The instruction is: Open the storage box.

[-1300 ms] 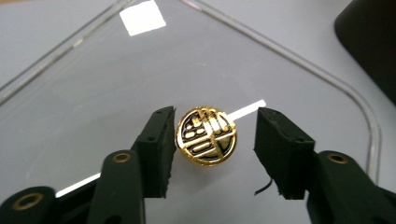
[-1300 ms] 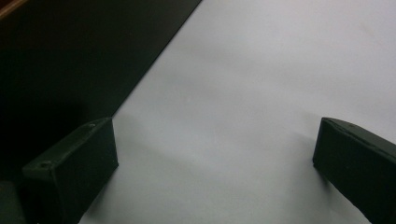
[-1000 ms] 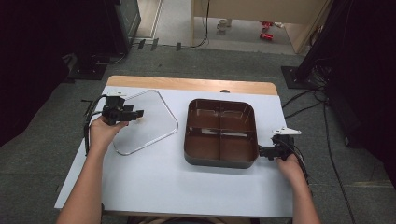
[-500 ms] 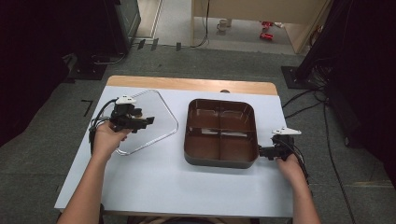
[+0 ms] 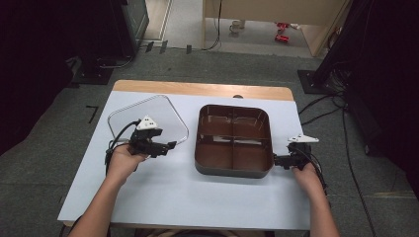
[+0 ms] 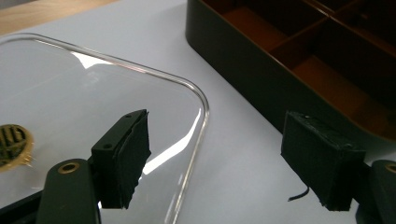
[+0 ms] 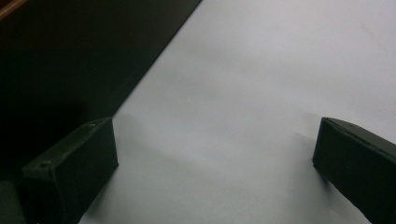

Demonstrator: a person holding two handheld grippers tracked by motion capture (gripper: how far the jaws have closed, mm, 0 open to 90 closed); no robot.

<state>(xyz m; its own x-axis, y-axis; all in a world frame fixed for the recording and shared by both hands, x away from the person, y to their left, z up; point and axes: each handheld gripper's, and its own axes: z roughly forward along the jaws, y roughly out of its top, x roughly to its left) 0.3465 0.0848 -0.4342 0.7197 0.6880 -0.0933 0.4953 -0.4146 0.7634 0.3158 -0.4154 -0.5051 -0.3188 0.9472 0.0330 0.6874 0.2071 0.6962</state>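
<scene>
On the white surface [image 5: 163, 192], seen from the high view, a clear lid [image 5: 148, 121] lies flat at left and a brown four-compartment tray [image 5: 233, 139] stands at centre, the two near each other but apart. The left gripper [image 5: 170, 145] is held over the lid's near right edge, pointing toward the tray; the right gripper [image 5: 276, 160] sits just beside the tray's near right corner, and whether it touches the wall cannot be told from above. The left gripper view adds detail that the high view lacks: its jaws have just been opening and stand wide apart, one pad [image 6: 126, 158] over the clear lid [image 6: 93, 107], the other [image 6: 322, 158] over bare surface [image 6: 243, 154] short of the tray's dark outer wall [image 6: 252, 74], with the lid's rounded rim running between them and neither pad pressing on it. A small gold round sticker [image 6: 14, 144] shows on the lid at the left edge of that view. The right gripper view shows its own jaws likewise open with nothing between them, the left pad [image 7: 74, 168] close against the tray's dark wall [image 7: 70, 60], the right pad [image 7: 359, 163] over bare white surface [image 7: 261, 93].
</scene>
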